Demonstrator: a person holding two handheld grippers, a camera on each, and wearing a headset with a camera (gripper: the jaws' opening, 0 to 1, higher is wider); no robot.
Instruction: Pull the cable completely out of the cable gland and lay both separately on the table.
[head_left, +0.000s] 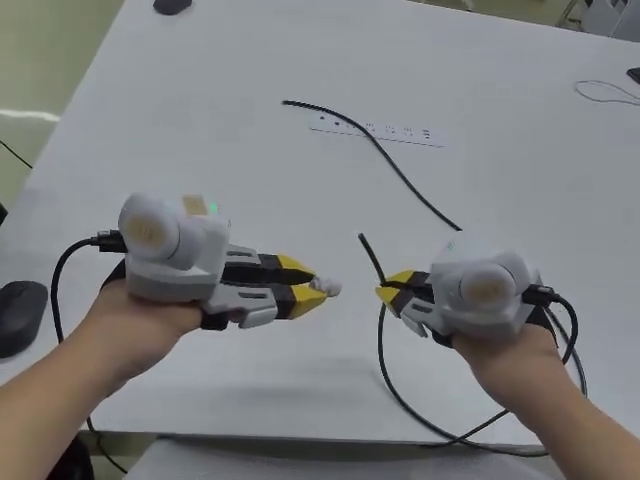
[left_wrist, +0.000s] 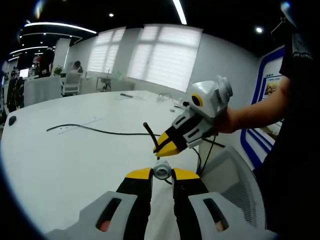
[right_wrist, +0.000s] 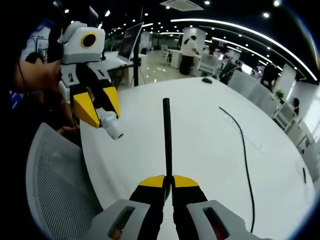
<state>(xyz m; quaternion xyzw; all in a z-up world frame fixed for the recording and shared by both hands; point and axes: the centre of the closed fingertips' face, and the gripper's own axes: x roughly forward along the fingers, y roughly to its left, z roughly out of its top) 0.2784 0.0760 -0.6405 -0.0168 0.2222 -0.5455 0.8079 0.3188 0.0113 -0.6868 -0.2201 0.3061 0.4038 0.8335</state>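
Above a white counter (head_left: 250, 180) in an open office, the left gripper (head_left: 314, 286) is clenched on the small cable gland (head_left: 328, 288), which is probably light and slippery. Just beside it, the right gripper (head_left: 386, 290) pinches the limp black cable (right_wrist: 167, 140) near its free end.

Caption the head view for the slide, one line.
Cable out: left claw grips the cable gland, right claw grips the black cable, both held apart above the table.
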